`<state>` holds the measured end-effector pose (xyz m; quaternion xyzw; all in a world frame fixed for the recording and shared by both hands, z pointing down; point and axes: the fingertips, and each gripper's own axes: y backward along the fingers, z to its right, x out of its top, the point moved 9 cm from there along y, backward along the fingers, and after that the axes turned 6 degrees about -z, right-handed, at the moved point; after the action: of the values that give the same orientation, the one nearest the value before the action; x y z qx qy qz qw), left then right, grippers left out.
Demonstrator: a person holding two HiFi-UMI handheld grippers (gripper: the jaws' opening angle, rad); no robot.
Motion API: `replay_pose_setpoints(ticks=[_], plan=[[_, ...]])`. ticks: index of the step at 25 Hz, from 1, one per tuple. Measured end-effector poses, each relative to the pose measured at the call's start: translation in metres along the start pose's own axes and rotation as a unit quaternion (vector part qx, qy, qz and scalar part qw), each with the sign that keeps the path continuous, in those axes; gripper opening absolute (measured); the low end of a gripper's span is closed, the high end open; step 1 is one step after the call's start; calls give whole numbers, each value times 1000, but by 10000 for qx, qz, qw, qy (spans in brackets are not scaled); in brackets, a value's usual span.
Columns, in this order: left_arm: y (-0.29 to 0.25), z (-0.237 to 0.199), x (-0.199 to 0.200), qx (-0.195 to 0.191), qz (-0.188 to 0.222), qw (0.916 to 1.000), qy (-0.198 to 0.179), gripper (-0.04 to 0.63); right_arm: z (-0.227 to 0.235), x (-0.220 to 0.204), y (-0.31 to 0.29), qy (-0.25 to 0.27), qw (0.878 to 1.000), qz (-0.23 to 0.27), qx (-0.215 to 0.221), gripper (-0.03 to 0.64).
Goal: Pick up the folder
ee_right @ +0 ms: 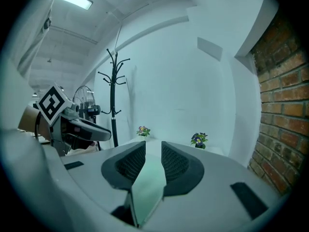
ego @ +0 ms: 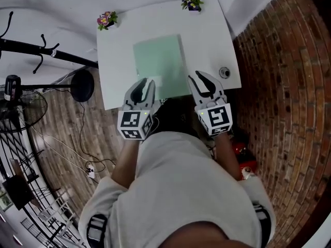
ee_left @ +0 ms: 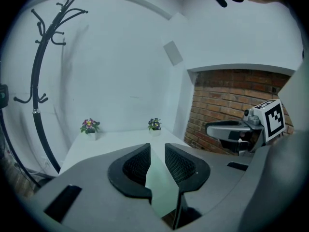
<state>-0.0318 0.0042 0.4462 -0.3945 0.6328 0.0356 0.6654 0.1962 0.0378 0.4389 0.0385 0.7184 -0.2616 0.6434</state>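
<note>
The pale green folder (ego: 158, 61) is seen lying flat mid-table (ego: 217, 40), upper centre of frame, not yet lifted. Left claw (ee_left: 157, 146) and right claw (ee_right: 153, 144) are held slightly spread at its near edge, nothing pinched; gripping and lifting remain.

No legible text, brand or number – only black-and-white square markers, one on the cube of the left gripper (ego: 145, 84) and one on the cube of the right gripper (ego: 199, 79).
</note>
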Motion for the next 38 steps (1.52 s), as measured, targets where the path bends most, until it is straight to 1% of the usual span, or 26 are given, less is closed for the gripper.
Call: replay_pose_setpoints(ticks=[3,7,11,17,20,28,32,38], plan=[[-9,-11,-6,68,-191,9998,81,94,9,-1,-10,-31,9998,-160,68,104],[-26,-27,-7,129,-317,9993,120,94,21,-2,-32,-40,9994,-319,140,107],[-43,-43,-7,120,-502,9982,291,94,30,-5,-55,-155,9983,-513,225,109],[-66,-70,-10,85,-772,9962,400,94,38,-12,-93,-312,9960,-764,345,112],[-77,-84,-13,65,-916,9946,476,94,42,-18,-110,-412,9933,-1020,359,124],[-103,-117,-27,71,-1320,9903,426,94,47,-36,-152,-541,9830,-1699,447,141],[-113,-130,-38,101,-1467,9870,643,94,46,-48,-167,-546,9771,-1995,492,146],[-124,-148,-56,83,-1755,9794,995,96,48,-60,-185,-562,9703,-2309,454,150]])
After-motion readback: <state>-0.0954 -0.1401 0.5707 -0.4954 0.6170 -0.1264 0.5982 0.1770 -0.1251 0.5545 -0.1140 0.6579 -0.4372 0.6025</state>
